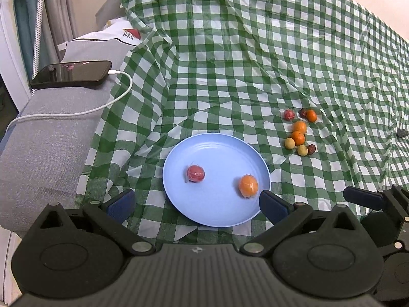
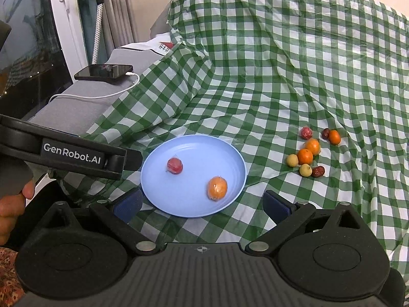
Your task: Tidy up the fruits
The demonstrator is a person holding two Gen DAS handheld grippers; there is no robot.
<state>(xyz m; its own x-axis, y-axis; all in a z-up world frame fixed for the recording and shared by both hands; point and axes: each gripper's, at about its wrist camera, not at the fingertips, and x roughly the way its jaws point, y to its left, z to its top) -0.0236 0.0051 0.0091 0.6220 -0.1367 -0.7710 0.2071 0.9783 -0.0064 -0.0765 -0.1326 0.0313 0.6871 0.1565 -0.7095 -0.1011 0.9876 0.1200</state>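
Observation:
A light blue plate [image 1: 217, 204] [image 2: 158, 194] lies on the green checked cloth. On it rest a wrapped red fruit [image 1: 195, 174] [image 2: 175, 165] and a wrapped orange fruit [image 1: 248, 185] [image 2: 217, 188]. To the right of the plate lies a cluster of several small fruits [image 1: 299, 133] [image 2: 310, 152], orange, yellow and dark red. My left gripper [image 1: 196, 203] is open, its blue pads either side of the plate's near rim, nothing between them. My right gripper [image 2: 203, 203] is open too, above the plate's near edge, holding nothing.
A black phone [image 1: 71, 74] [image 2: 103, 73] with a white charging cable [image 1: 76, 112] lies on the grey sofa arm at the left. The checked cloth [image 1: 255, 51] rises over the backrest behind. A person's hand [image 2: 12, 204] holds the left gripper's body [image 2: 64, 151] at the left.

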